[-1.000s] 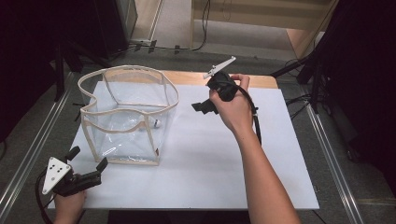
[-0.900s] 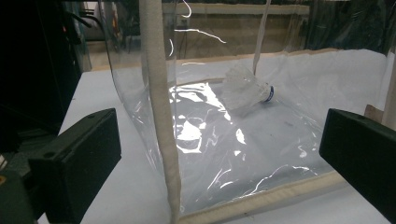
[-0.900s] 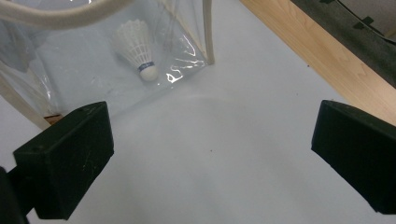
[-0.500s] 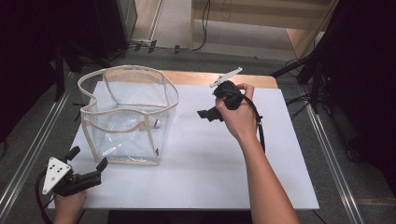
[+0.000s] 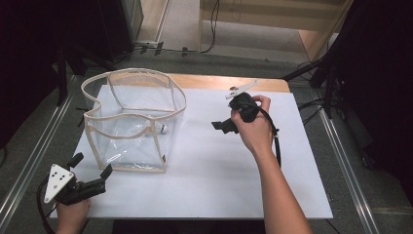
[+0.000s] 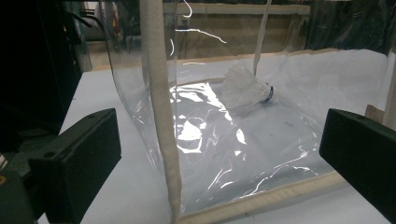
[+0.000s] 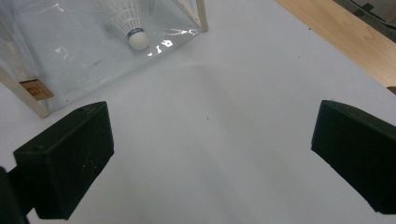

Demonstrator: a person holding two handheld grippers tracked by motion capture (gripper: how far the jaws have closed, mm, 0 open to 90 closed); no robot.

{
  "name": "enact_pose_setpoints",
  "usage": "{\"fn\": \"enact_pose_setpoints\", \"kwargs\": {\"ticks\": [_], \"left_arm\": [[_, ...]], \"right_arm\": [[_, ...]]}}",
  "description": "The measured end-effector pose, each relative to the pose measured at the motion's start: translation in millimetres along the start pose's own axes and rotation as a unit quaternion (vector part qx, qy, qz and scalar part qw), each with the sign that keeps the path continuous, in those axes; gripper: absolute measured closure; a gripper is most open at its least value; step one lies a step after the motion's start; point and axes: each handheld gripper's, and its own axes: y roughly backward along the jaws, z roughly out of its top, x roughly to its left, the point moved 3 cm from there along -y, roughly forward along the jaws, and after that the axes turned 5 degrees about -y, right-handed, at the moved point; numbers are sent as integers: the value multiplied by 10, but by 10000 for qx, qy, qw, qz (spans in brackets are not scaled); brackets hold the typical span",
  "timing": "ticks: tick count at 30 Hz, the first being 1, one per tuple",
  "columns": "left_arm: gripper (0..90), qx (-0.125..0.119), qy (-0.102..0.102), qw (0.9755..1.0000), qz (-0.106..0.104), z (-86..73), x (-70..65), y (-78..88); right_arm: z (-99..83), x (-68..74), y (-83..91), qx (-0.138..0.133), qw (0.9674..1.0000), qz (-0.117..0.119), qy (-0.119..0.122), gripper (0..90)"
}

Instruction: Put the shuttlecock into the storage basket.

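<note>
Down at the near left corner of the white table (image 5: 234, 165), the left gripper (image 5: 90, 171) is held low in a hand (image 5: 72, 214), its jaws spread wide and holding nothing. Its grey three-cornered plate (image 5: 54, 181) faces up. Just ahead of those jaws stands a clear plastic bag (image 5: 131, 122) with cream fabric trim, upright and open at the top. In the left gripper view a cream corner seam (image 6: 161, 116) of the bag rises between the two black jaws, nearer the left one, and the bottom hem (image 6: 261, 198) runs across toward the right jaw; I cannot tell whether either jaw touches the plastic.

Inside the bag, on its floor, lies a white shuttlecock (image 6: 245, 88) (tipped on its side, its cork end with a dark band pointing away from the left gripper's seam). From above it shows as a small white spot (image 5: 163, 128) near the bag's right wall.

Further right, well apart from the bag, the right gripper (image 5: 220, 126) is held above bare table by the right hand (image 5: 253, 126), pointing toward the bag. Its jaws are also wide apart and empty. In the right gripper view the shuttlecock (image 7: 133, 25) lies beyond the left jaw, behind the clear wall, with a small brown label (image 7: 36, 89) on the bag's near corner seam.
</note>
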Motion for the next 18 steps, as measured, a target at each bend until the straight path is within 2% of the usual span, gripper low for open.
{"fn": "enact_pose_setpoints", "kwargs": {"ticks": [4, 9, 13, 18], "left_arm": [[0, 11, -49, 10000, 5, 0, -11, -6], [0, -13, 19, 10000, 5, 1, 4, 0], [0, 11, -36, 10000, -13, 1, -2, -4], [0, -8, 10, 10000, -7, 1, 2, -1]], "right_arm": [[-58, -22, 1, 1, 10000, -2, -23, 0], [-136, -39, 8, -56, 10000, -23, -63, 0], [-232, -59, 4, -43, 9999, -45, -134, 0], [-353, -81, 23, -80, 9997, -68, -200, 0]]}}
